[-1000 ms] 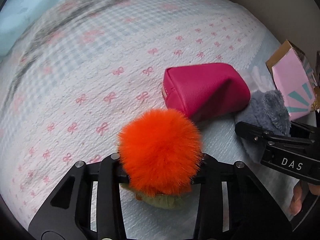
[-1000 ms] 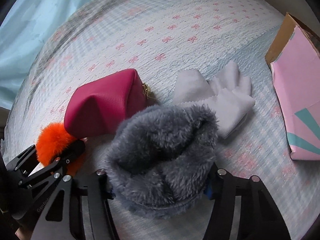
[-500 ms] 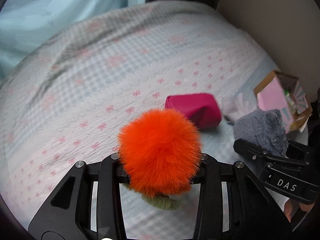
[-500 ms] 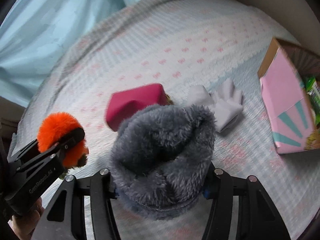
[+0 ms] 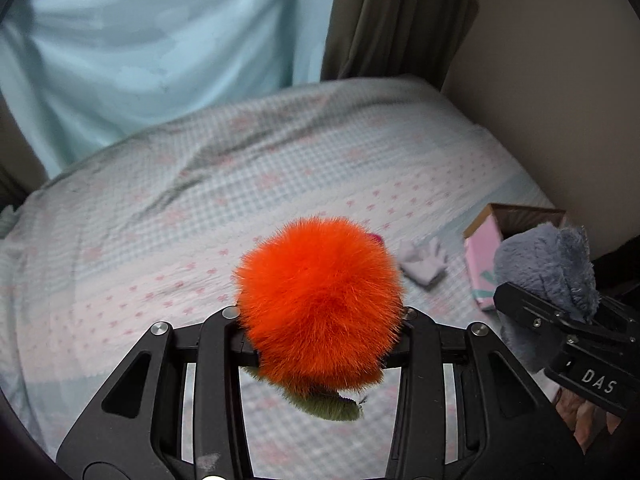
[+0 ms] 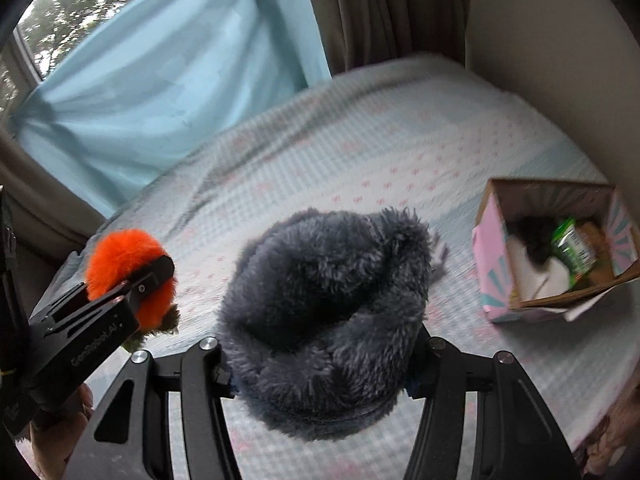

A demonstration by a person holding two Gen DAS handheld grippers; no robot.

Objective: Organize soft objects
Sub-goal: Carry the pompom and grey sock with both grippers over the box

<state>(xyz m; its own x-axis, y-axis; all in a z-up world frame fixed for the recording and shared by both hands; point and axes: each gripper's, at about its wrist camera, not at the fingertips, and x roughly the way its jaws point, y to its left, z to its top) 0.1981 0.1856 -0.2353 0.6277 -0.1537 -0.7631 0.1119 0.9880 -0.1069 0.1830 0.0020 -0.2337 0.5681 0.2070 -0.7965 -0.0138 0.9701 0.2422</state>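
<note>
The left hand-held gripper (image 5: 320, 332) is clamped on a fluffy orange pom-pom (image 5: 318, 304), and the right hand-held gripper (image 6: 320, 364) squeezes a grey plush fleece bundle (image 6: 324, 316). Both are held above the bed (image 5: 200, 200). Both look light and compressible, best pinched mid-body. An open pink cardboard box (image 6: 492, 264) sits to the right.

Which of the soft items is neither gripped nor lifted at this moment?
The white glove, lying flat on the bedspread; the orange pompom and grey fuzzy item are each clamped in a gripper.
</note>
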